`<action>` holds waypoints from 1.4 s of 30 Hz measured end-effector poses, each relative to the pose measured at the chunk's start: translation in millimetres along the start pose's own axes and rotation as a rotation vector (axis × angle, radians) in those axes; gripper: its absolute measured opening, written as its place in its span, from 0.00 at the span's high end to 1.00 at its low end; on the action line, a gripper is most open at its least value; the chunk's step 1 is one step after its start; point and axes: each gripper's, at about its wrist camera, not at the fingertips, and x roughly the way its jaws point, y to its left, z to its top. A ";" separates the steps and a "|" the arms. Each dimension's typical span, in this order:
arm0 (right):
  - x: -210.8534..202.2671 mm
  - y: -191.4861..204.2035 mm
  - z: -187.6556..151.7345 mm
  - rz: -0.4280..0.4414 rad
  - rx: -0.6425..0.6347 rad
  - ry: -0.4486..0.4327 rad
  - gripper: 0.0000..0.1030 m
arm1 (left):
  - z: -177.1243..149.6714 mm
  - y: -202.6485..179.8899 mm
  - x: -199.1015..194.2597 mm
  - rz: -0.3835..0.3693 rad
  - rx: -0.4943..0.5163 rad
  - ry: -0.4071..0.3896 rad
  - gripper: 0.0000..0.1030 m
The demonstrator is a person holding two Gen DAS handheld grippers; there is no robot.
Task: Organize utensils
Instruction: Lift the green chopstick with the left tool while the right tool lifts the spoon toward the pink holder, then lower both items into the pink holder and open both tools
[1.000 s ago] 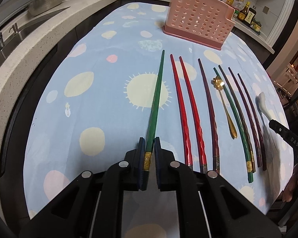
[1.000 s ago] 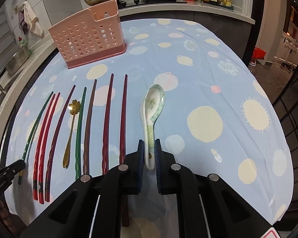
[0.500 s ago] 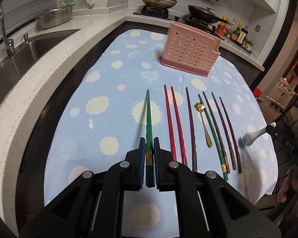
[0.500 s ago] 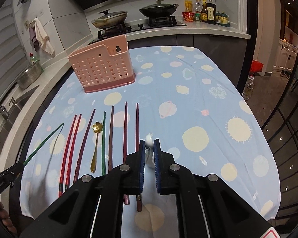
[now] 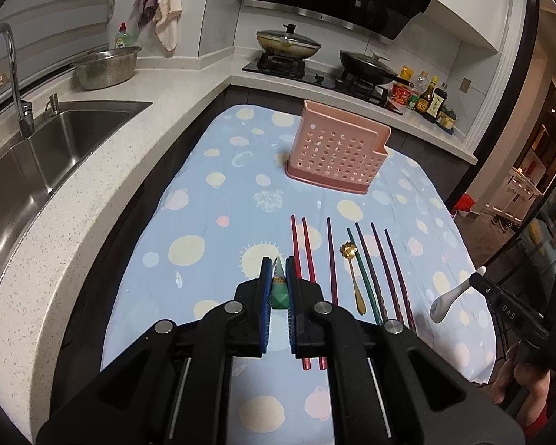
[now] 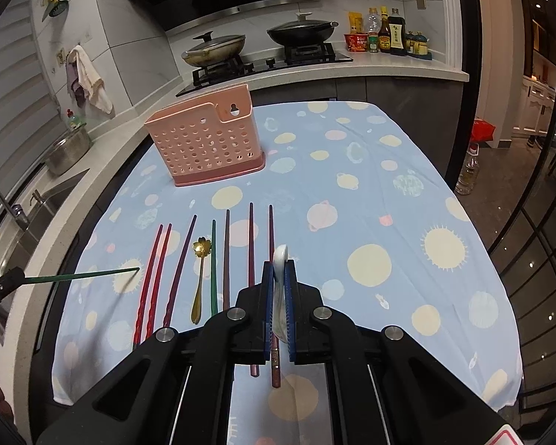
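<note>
My left gripper (image 5: 278,270) is shut on a green chopstick (image 5: 279,289), held in the air and pointing away from the camera; the chopstick also shows in the right wrist view (image 6: 85,276). My right gripper (image 6: 278,270) is shut on a white ceramic spoon (image 6: 280,289), lifted above the table; the spoon also shows in the left wrist view (image 5: 452,296). A pink perforated utensil holder (image 5: 337,152) stands at the far end of the table (image 6: 370,222). Red chopsticks (image 5: 302,252), dark chopsticks (image 5: 385,270), a second green chopstick (image 5: 363,278) and a gold spoon (image 5: 352,278) lie in a row on the cloth.
A white counter with a steel sink (image 5: 48,148) runs along the left. A stove with two pans (image 5: 289,42) and sauce bottles (image 5: 430,102) lie behind the table. A steel bowl (image 5: 107,66) sits on the counter.
Both grippers have risen from the table. The green chopstick and the white spoon have come up off the cloth with them, and both views have tilted up toward the kitchen.
</note>
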 end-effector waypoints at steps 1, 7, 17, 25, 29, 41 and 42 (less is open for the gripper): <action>-1.0 0.2 1.5 0.006 0.004 -0.002 0.94 | 3.3 -0.2 -2.0 0.001 0.003 -0.011 0.93; -4.0 4.9 14.2 0.029 0.007 -0.021 0.94 | 25.6 -2.0 -6.3 0.005 0.018 -0.068 0.93; 2.9 16.4 64.4 0.116 0.001 -0.069 0.94 | 78.6 -12.5 4.9 -0.034 0.038 -0.130 0.93; 34.1 24.8 138.0 0.200 0.036 -0.112 0.94 | 156.1 -37.4 26.1 -0.076 0.067 -0.218 0.93; 54.0 34.4 177.0 0.231 0.042 -0.139 0.94 | 197.8 -52.4 37.6 -0.096 0.085 -0.283 0.93; 126.1 54.5 241.9 0.223 0.058 -0.180 0.94 | 274.3 -67.8 103.2 -0.107 0.082 -0.350 0.93; 133.3 56.4 243.7 0.219 0.057 -0.171 0.94 | 275.4 -67.3 111.6 -0.099 0.081 -0.345 0.93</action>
